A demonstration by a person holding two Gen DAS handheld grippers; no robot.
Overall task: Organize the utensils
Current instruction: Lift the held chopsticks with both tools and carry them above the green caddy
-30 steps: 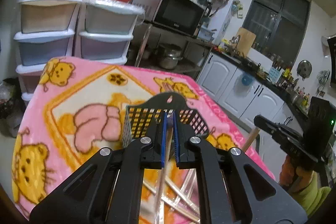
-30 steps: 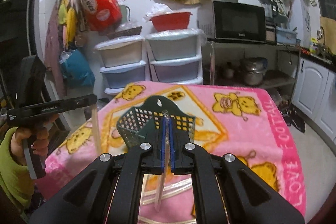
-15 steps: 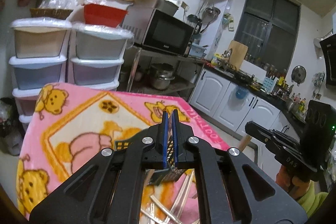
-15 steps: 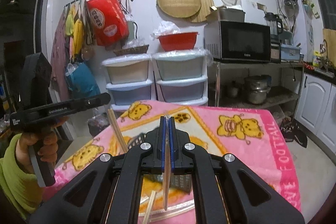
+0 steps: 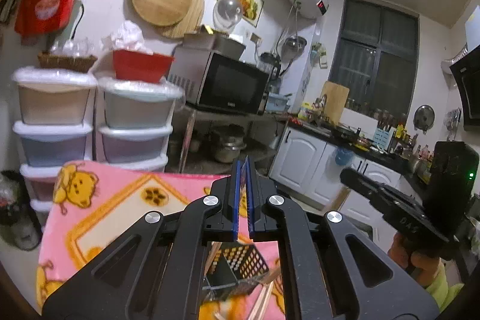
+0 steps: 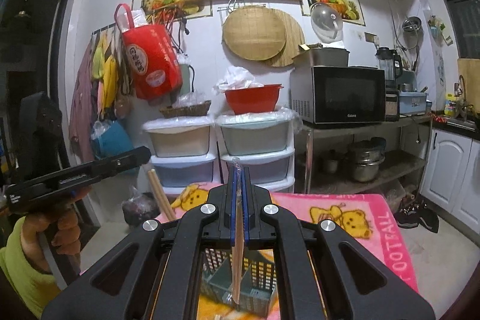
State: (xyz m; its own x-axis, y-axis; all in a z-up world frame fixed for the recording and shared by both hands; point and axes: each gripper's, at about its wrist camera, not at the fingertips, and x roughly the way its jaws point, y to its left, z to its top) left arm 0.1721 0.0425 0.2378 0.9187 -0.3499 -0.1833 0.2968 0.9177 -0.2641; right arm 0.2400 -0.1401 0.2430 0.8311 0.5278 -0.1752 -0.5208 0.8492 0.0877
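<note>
Clamped a wrapped chopstick between the shut pads of the right gripper, clear wrapper tip poking up past the fingertips, lower end hanging over the dark green perforated basket. Pinched a pair of bare wooden chopsticks in the left gripper, jaws closed on them, sticks slanting down from the fingers. Kept both grippers raised above the basket, side by side and apart, each pointing almost level. Found the basket on a pink blanket printed with yellow bears, with a few loose chopsticks lying just beside it on the cloth. Wrapped a hand in a yellow-green sleeve around each gripper handle. Faced stacked plastic drawers behind the blanket, a red bowl on top, a microwave on a metal rack to the right and round woven mats on the wall.
</note>
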